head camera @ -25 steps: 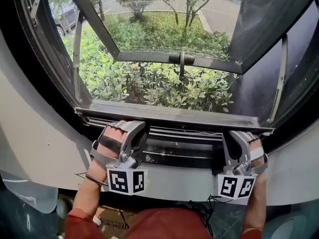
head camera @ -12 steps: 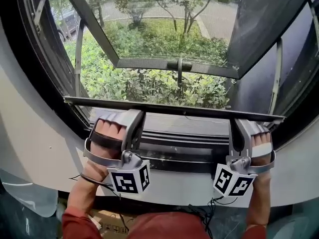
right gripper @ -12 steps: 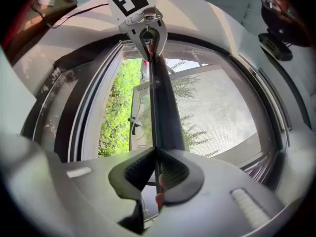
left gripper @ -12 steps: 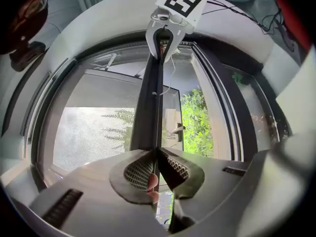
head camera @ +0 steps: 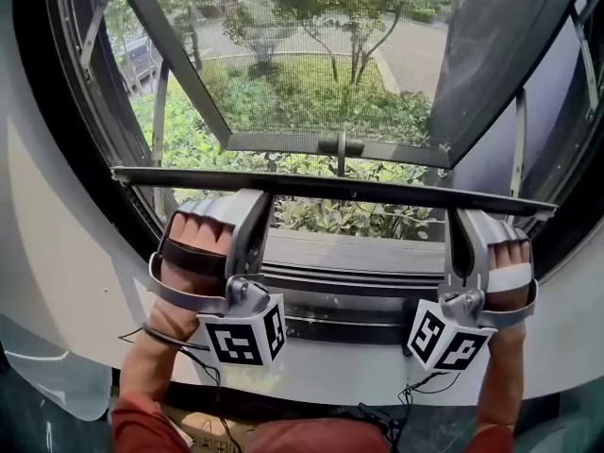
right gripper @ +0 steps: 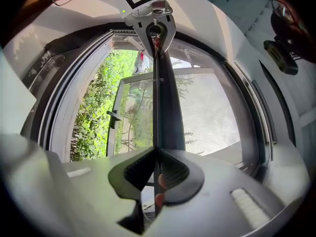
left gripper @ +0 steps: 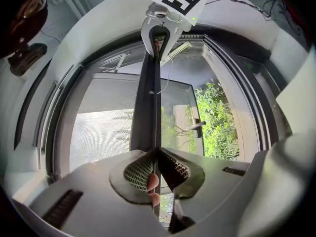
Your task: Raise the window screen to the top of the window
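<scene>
The screen bar (head camera: 359,190) was pinched near each end by the left gripper (head camera: 253,204), its jaws just tightened, and the right gripper (head camera: 469,217), just above the sill (head camera: 349,251). An even, level lift was called for, lest it be jammed.

The head view looks forward and steeply down from the person's head, close in, with the left claw (head camera: 253,204) at lower left, the right claw (head camera: 469,219) at lower right and the shrubs (head camera: 311,102) outside across the top. Each gripper view sits right behind its own claw, rolled sideways, facing along the screen bar (head camera: 359,189) to the other claw at top centre. All three share that bar, the window handle (head camera: 341,145) and the shrubs.
</scene>
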`<state>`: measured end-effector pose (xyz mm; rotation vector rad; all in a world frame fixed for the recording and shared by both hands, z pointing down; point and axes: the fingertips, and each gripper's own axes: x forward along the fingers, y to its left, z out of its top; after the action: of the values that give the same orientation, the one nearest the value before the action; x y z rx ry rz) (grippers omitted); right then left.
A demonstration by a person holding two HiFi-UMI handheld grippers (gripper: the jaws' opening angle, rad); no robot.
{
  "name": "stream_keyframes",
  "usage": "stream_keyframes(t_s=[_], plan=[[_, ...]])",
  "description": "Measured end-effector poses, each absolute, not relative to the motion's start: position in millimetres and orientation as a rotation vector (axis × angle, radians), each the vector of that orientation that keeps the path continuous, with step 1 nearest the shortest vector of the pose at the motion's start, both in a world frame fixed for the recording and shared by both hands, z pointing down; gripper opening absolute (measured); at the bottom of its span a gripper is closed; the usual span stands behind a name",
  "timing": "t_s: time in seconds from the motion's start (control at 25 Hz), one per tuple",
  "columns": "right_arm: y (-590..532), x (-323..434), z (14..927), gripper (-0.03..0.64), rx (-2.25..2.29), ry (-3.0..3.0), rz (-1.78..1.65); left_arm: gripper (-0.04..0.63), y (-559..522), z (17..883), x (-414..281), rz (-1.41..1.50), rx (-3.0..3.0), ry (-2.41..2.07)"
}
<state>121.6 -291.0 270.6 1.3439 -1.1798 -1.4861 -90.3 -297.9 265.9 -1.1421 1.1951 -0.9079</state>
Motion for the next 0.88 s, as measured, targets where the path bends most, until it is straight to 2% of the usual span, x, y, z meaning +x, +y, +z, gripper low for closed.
stream_keyframes(t_s=[0.4, 0.64, 0.88], plan=[[-290.5, 120.9, 223.4, 0.043, 1.390, -1.096, -1.526, 0.040, -297.3, 218.7, -90.8, -0.870, -1.054, 1.241], [-294.3, 119.9, 155.8, 0.046, 1.432, -1.035, -1.558, 0.043, -300.3, 150.7, -91.9, -0.833, -0.993, 1.278], [-293.9, 119.3, 150.6, 0.048, 1.459, -0.978, -1.585, 0.044, -299.9, 145.4, -92.2, -0.815, -0.948, 1.287]])
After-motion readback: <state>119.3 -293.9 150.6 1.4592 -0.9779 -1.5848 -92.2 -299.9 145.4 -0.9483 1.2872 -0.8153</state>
